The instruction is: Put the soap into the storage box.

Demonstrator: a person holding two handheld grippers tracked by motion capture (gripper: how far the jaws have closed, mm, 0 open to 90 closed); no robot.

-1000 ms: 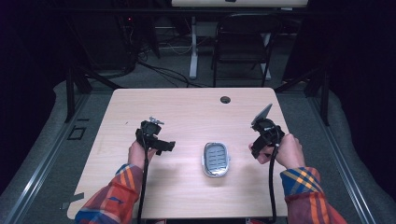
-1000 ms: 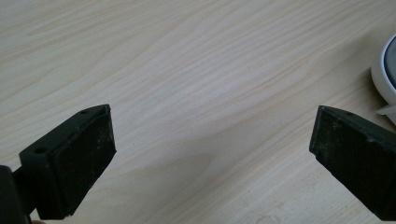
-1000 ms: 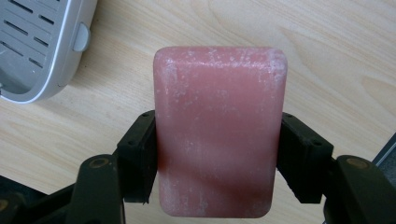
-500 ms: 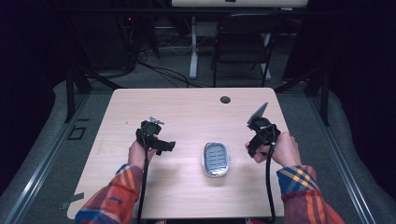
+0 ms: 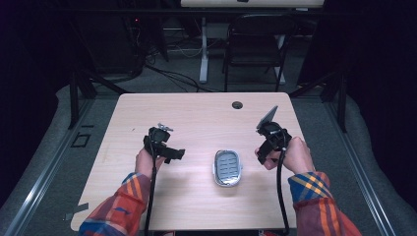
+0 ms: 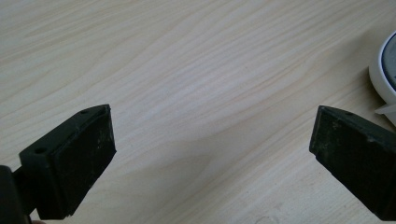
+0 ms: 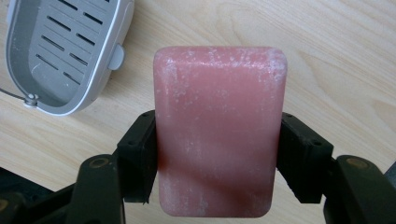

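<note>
A person sits at the near edge of a pale wooden worktop [image 5: 196, 118], holding a gripper in each hand. The right gripper [image 7: 215, 154] is clamped on a pink bar of soap [image 7: 219, 130]: its two black jaws press against the bar's long side faces. In the right gripper view the rounded rectangular bar stands with its long axis running away from the camera, along the line of the jaws, its broad, white-dusted face turned to the camera and its far short end pointing out past the jaw tips. The bar is held above the wood, toward the right edge of the worktop.

A grey and white soap dish [image 5: 227, 167] with a slotted floor lies near the middle of the worktop's near half, between the two hands. Its long axis runs from near edge to far edge. In the right gripper view the dish [image 7: 60, 51] sits just beside the soap's upper left corner, apart from it.

The left gripper [image 6: 212, 154] is toward the left edge, its jaws spread wide with bare wood between them; the dish's white rim [image 6: 383, 70] shows at the right. A small round hole [image 5: 237, 104] lies near the far edge.
</note>
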